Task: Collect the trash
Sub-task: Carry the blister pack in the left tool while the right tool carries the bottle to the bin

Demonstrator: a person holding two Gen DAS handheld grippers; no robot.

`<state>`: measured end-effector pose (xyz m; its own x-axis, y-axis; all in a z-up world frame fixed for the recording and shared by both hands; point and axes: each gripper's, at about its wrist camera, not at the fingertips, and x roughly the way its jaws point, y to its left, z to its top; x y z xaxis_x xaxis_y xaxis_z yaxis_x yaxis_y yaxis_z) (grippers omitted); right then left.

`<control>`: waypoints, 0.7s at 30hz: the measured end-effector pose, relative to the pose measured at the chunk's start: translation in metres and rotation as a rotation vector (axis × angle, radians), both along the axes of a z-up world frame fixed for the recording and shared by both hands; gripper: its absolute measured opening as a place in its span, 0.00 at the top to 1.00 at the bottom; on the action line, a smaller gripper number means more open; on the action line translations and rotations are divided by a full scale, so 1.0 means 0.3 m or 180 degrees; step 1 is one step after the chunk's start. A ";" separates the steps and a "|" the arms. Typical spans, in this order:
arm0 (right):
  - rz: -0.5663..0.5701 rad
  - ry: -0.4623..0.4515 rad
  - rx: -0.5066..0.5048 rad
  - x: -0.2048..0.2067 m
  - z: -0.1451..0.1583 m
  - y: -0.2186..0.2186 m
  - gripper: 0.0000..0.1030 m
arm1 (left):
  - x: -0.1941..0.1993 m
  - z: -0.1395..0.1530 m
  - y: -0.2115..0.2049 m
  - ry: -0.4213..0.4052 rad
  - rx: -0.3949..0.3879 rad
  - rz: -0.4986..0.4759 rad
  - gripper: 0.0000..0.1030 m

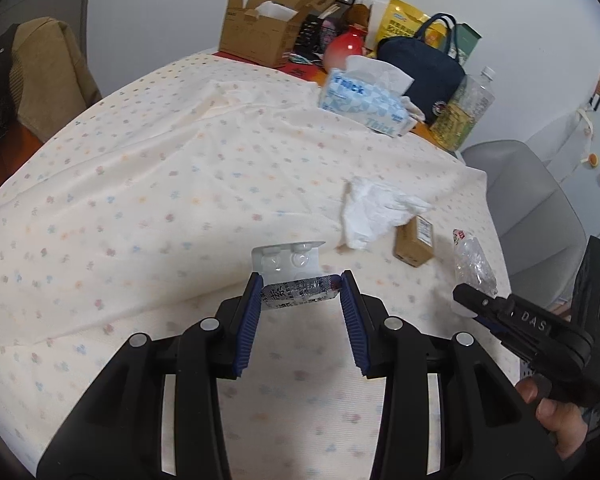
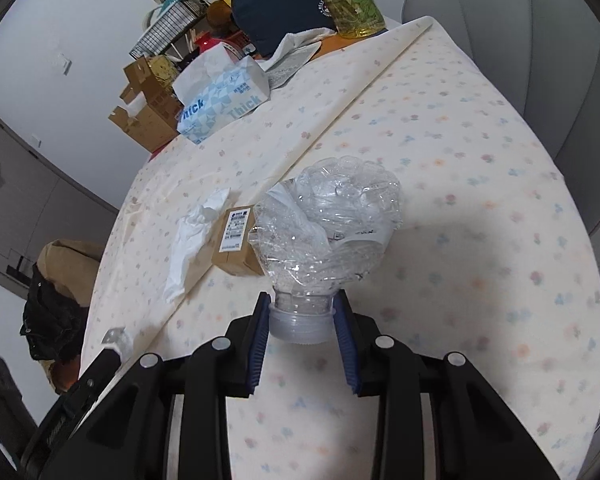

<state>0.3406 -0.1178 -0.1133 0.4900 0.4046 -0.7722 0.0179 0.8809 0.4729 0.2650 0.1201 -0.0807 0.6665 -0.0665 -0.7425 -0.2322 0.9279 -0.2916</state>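
**What I cannot make out**

My left gripper [image 1: 301, 286] covers the near end of the blister pack [image 1: 290, 276], so its print is unreadable to me. My right gripper [image 2: 302, 314] hides the sides of the crushed bottle [image 2: 328, 216] cap. The small brown box [image 2: 236, 240] label is too small to read. My hand [image 1: 556, 420] is cut off by the left wrist view's edge. The tabletop [image 2: 480, 240] pattern blurs near the rim.

One crushed bottle [image 2: 332, 216], one blister pack [image 1: 288, 276], one crumpled tissue [image 1: 376, 212], one small carton [image 1: 416, 244], two claws
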 end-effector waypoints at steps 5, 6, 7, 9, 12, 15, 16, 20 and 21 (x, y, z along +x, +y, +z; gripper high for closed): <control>-0.0017 -0.0045 0.0071 -0.066 0.016 -0.079 0.69 | 0.005 0.019 -0.110 -0.0047 -0.0001 -0.0182 0.61; -0.0037 -0.0059 0.0099 -0.082 0.021 -0.102 0.69 | 0.006 0.021 -0.133 -0.0054 0.0006 -0.0219 0.61; -0.0052 -0.0070 0.0122 -0.095 0.025 -0.119 0.69 | 0.006 0.025 -0.154 -0.0058 0.0014 -0.0254 0.61; -0.0084 -0.0100 0.0163 -0.126 0.035 -0.159 0.69 | 0.006 0.031 -0.206 -0.0070 0.0050 -0.0348 0.61; -0.0149 -0.0149 0.0217 -0.173 0.052 -0.228 0.69 | 0.007 0.036 -0.285 -0.0075 0.0097 -0.0483 0.61; -0.0248 -0.0211 0.0262 -0.231 0.069 -0.319 0.69 | 0.006 0.041 -0.359 -0.0085 0.0118 -0.0613 0.61; -0.0278 -0.0220 0.0280 -0.245 0.071 -0.345 0.69 | 0.006 0.042 -0.390 -0.0087 0.0123 -0.0662 0.61; -0.0461 -0.0267 0.0315 -0.309 0.079 -0.470 0.69 | 0.002 0.035 -0.508 -0.0076 0.0128 -0.0838 0.61; -0.0523 -0.0287 0.0305 -0.331 0.081 -0.510 0.69 | 0.000 0.034 -0.538 -0.0074 0.0133 -0.0886 0.61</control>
<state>0.2414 -0.2709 -0.0891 0.6208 0.3831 -0.6840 0.1113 0.8206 0.5606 0.2650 -0.0412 -0.0705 0.6437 -0.2191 -0.7333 0.0396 0.9664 -0.2539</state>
